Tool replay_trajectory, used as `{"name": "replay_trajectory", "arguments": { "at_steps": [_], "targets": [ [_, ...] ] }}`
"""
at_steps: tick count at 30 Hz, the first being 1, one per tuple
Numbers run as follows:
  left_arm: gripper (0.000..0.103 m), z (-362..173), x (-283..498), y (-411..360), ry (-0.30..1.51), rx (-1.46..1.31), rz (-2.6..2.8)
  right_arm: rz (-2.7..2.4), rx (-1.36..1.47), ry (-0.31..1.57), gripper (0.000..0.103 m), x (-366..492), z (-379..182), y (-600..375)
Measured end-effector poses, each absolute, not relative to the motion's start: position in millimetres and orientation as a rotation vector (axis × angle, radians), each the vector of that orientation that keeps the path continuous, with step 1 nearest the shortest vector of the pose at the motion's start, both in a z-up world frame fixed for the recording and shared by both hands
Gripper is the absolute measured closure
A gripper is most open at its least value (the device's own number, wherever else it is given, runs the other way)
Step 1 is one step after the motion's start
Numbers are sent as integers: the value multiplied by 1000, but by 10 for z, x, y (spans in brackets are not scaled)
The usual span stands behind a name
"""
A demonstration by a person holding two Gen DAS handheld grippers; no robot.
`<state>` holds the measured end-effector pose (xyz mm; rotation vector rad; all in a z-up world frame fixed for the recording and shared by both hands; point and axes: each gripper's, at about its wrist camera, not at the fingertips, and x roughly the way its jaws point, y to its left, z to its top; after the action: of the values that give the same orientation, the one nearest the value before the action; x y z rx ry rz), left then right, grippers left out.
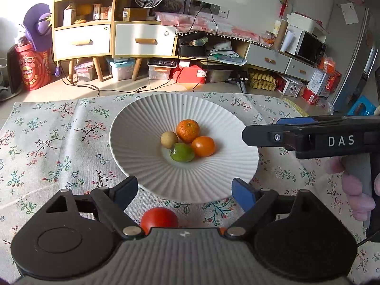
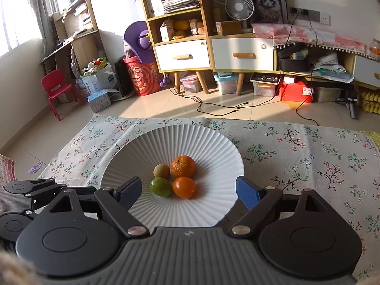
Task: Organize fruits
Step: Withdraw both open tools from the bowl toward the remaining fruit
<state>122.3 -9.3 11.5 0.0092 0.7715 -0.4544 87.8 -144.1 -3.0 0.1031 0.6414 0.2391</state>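
— Both claws are standing wide with nothing between the pads: our left gripper (image 1: pixel 184 191) is sitting at the bottom of the left wrist view, our right gripper (image 2: pixel 188 192) at the bottom of the right wrist view.

— And the fruit we are sorting?

— We are seeing four pieces touching in the middle of the white ribbed plate (image 1: pixel 147 109): a mandarin (image 1: pixel 188 130), a smooth orange fruit (image 1: pixel 203 146), a green lime (image 1: pixel 182 152) and a small brownish fruit (image 1: pixel 169 140).

— Anything lying off the plate?

— A red tomato (image 1: pixel 159 218) is lying on the floral tablecloth (image 1: pixel 52 142), low in the left wrist view, just below the plate's rim.
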Motion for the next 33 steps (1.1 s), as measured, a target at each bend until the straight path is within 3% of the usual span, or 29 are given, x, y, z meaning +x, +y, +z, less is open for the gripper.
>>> {"name": "replay_trajectory", "arguments": {
  "at_steps": [6,17,33],
  "targets": [
    [8,135,992,11,785,26,-428,239,107,667,6,667,-25,-1398],
    [0,139,658,223,801,21,-353,243,97,670,2,360,-77,-1279],
    [0,-71,308,596,748,-5,-278,301,112,676,1,50,-415,-1173]
  ]
}}
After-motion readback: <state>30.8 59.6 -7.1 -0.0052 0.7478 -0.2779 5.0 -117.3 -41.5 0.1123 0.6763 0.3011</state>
